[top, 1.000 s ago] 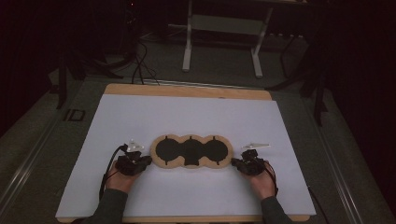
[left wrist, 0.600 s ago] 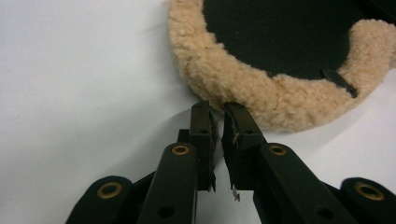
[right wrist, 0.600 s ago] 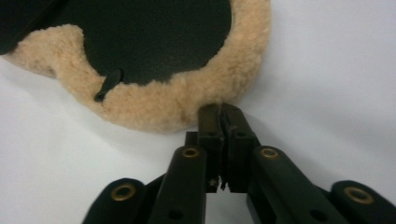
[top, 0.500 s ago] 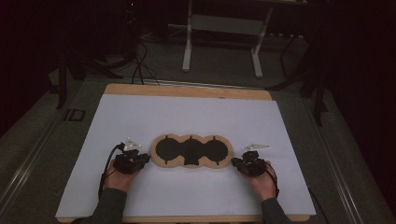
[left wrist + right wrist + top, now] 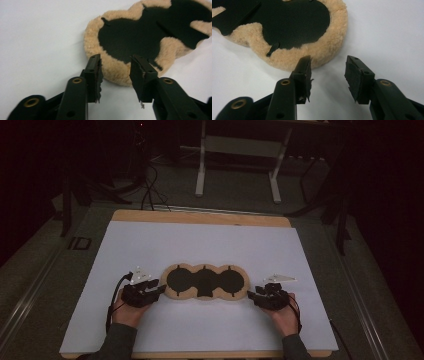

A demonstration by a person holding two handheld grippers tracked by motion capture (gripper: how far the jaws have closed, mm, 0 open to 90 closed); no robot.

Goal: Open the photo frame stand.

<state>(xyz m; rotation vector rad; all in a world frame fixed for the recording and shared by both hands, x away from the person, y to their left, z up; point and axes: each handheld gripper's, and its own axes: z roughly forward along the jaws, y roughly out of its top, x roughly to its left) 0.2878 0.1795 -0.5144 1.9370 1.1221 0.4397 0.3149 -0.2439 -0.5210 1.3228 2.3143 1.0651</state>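
Observation:
A tan fleece pad (image 5: 205,282) with a black three-lobed centre lies flat on the white sheet (image 5: 200,240). My left gripper (image 5: 159,289) sits at its left end. Its jaws have just been opening and stand open in the left gripper view (image 5: 116,60), with the pad's (image 5: 140,35) fleecy rim between them and untouched. At the right end my right gripper (image 5: 252,296) has also just been opening. In the right gripper view (image 5: 328,60) the pad's (image 5: 294,22) rim lies just beyond the left fingertip (image 5: 304,67), and white sheet shows in the gap.
The sheet covers a wooden table (image 5: 200,217) whose far edge shows bare. On the dark floor behind it stand a metal frame (image 5: 237,165) and some cables (image 5: 147,190). White sheet stretches beyond and beside the pad.
Both hands stay at the pad's two ends. The jaws of both grippers stand wider apart now, and the pad lies flat between them.

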